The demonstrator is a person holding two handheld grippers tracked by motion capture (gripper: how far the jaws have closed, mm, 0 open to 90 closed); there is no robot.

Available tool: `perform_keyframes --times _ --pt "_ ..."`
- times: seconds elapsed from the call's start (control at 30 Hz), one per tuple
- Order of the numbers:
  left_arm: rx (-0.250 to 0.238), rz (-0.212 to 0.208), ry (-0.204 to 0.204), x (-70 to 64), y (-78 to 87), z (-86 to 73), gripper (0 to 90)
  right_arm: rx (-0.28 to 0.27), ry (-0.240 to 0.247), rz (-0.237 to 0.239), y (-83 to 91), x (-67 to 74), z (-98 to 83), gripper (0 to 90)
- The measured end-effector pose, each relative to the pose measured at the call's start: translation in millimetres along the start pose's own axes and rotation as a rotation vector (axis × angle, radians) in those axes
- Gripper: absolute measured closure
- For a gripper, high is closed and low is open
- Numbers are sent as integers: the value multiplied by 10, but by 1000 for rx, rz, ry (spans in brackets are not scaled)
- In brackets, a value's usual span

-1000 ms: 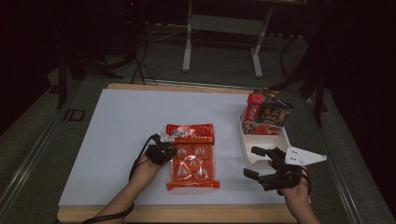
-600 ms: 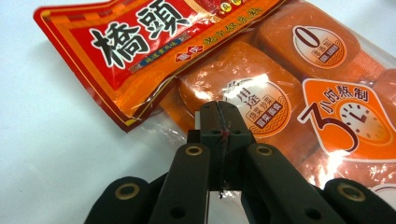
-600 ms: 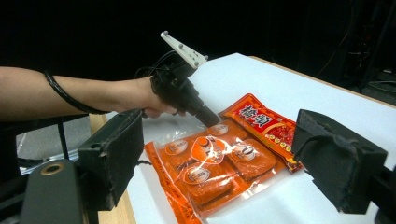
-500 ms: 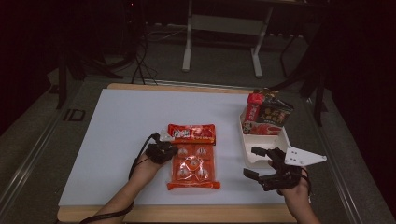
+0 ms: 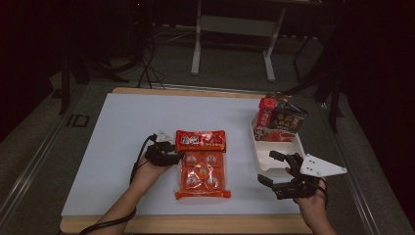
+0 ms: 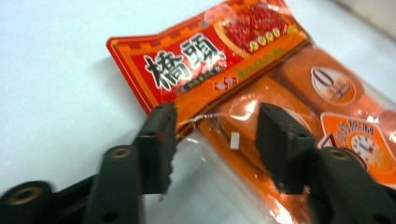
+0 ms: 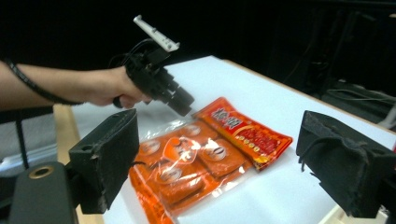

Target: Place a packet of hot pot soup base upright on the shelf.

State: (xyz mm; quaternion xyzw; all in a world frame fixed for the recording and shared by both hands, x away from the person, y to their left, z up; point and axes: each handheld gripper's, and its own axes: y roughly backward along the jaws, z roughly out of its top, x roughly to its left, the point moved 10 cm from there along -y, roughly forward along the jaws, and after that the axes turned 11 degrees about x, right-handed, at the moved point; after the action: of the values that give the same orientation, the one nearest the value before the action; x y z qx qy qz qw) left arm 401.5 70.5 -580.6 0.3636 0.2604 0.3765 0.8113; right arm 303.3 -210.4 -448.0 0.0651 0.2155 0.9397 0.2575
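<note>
Where the glossy orange snack pack point(image 5: 202, 169) lies flat mid-worktop point(image 5: 122, 127), we note our left gripper point(image 6: 215, 135), jaws just parted, straddling its crinkly clear edge; right gripper point(image 5: 278, 169) gapes wide, empty.

pack point(image 5: 202, 166) mid-table point(image 5: 127, 127) | your left gripper point(image 5: 169, 155) at pack's left edge | tray point(image 5: 274, 147) right of pack, packets point(image 5: 279, 120) in its far end | your right gripper point(image 5: 280, 172) just before tray

Dark room; white-topped table point(image 5: 122, 127); grey metal stand point(image 5: 235, 29) behind.
</note>
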Motion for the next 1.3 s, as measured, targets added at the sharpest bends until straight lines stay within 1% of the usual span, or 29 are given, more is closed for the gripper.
perform_keyframes --times 0.03,0.07,0.13,0.17,0.2,0.27,0.3,0.37,0.4,0.43,0.47,0.5,0.53,0.6,0.63,0.67,0.7,0.73,0.8,0.83,0.87,0.9,1.0,1.07,1.1,1.17,1.23,1.27,1.3 --pt "-5 12 3 31 -2 14 447 -11 -7 -4 14 -7 11 131" --pt "-9 7 7 44 -5 23 431 -26 -25 1 35 -16 29 130" --pt "-21 37 7 110 -12 50 382 -31 -67 39 48 -14 36 114" --pt "-26 36 8 141 -14 63 367 -29 -71 34 48 -21 33 112" --pt "-34 47 13 182 -15 79 353 -33 -66 19 49 -26 33 111" --pt "-48 37 22 240 -16 109 331 -20 -55 17 35 0 20 108" --pt "-56 36 28 270 -21 127 312 -19 -52 1 29 -1 19 109" --pt "-64 39 26 324 -34 157 303 -6 -52 12 9 26 5 109" --pt "-66 24 34 343 -46 172 303 -6 -50 6 3 26 4 111" --pt "-66 24 34 343 -46 172 303 -6 -50 6 3 26 4 111" --pt "-64 32 42 395 -76 199 303 -4 -45 13 -3 36 1 111" --pt "-64 15 49 408 -95 215 304 -3 -40 7 -7 45 3 125" --pt "-63 23 58 440 -119 227 305 -2 -35 8 -5 55 4 126" --pt "-61 15 67 475 -169 249 320 -1 -28 7 -2 65 9 125" --pt "-57 22 66 486 -188 254 320 0 -27 12 -1 71 8 125" --pt "-57 22 66 486 -188 254 320 0 -27 12 -1 71 8 125" --pt "-47 19 64 495 -235 265 320 2 -26 12 -2 72 5 126" --pt "-41 27 65 506 -256 266 320 5 -25 8 -4 69 -1 126" --pt "-27 7 72 504 -314 267 332 8 -28 16 -11 74 -10 127" --pt "-20 11 72 508 -339 266 332 12 -28 15 -16 75 -16 127" --pt "-13 -5 74 501 -362 265 338 15 -28 19 -22 80 -22 127" --pt "-6 -6 79 502 -385 263 370 17 -27 22 -27 83 -27 127" --pt "8 -20 81 489 -440 258 407 25 -23 27 -39 95 -36 131" --pt "13 -39 90 482 -463 260 410 26 -22 24 -41 94 -37 131" --pt "16 -34 88 487 -470 262 433 27 -24 28 -41 95 -38 131" --pt "25 -32 73 481 -477 268 441 26 -24 25 -40 91 -37 132" --pt "29 -43 72 465 -478 277 462 27 -26 27 -39 93 -36 132" --pt "27 -55 69 446 -481 280 497 28 -25 27 -40 94 -37 134" --pt "35 -50 60 436 -489 275 506 29 -27 30 -43 97 -40 135"
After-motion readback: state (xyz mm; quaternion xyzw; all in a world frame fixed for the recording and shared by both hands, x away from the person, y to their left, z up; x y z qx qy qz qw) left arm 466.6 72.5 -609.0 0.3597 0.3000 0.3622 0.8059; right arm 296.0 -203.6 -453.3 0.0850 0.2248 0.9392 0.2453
